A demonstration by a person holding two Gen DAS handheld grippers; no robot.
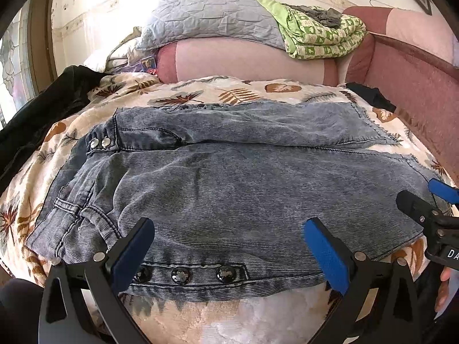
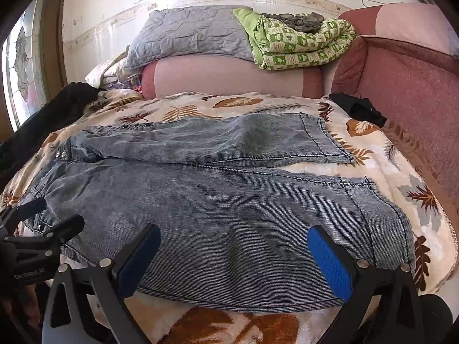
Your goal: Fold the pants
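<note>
Pants point(image 1: 229, 189) flat on bed point(image 2: 373, 169), both grippers point(image 1: 229, 261) point(image 2: 233, 261) spread-jawed at near edge: first fold pending, requiring edge pinches.

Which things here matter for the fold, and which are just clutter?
For the job:
jeans
left gripper
right gripper
leaf-print blanket beneath them

Lying about:
grey quilt
green patterned blanket
black garment
dark clothing
</note>
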